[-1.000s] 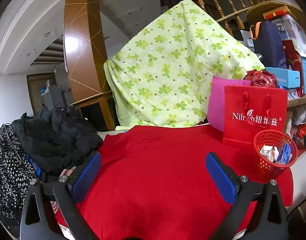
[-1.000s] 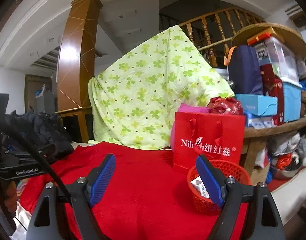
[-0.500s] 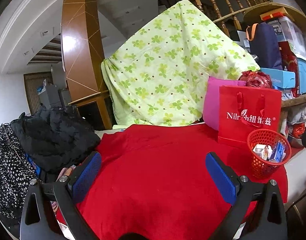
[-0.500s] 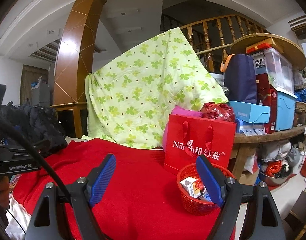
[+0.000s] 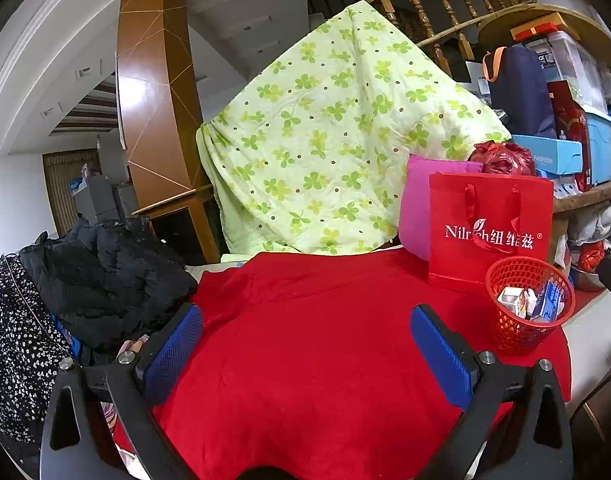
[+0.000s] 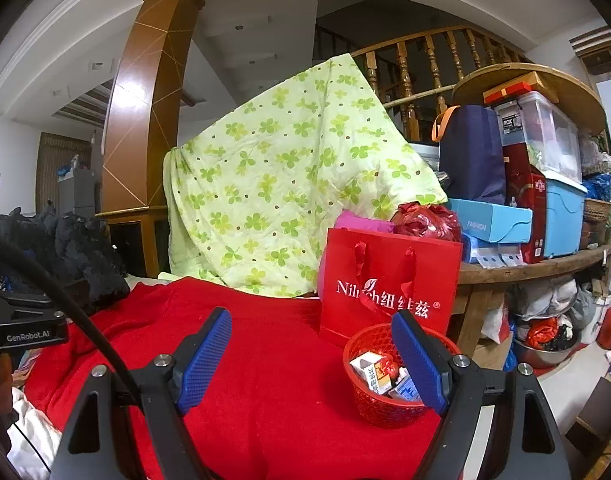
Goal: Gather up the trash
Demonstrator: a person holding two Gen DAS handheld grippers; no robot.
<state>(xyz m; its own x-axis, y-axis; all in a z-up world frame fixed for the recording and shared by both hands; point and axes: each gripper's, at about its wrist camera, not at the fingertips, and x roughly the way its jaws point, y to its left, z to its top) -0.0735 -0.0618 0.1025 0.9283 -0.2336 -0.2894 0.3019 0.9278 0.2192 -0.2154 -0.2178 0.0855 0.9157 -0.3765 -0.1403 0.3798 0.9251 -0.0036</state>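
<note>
Both views pulled back from red basket [image 6: 389, 396]; each hand-held gripper [image 5: 305, 354] [image 6: 313, 364] spread, empty. Trash looked binned; next: scan red cloth [image 5: 313, 344].

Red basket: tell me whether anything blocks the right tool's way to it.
Nothing visible does. The red basket sits on the red cloth just ahead of the open right tool, behind its right-hand finger. The red gift bag stands beyond the basket, not in between.
</note>
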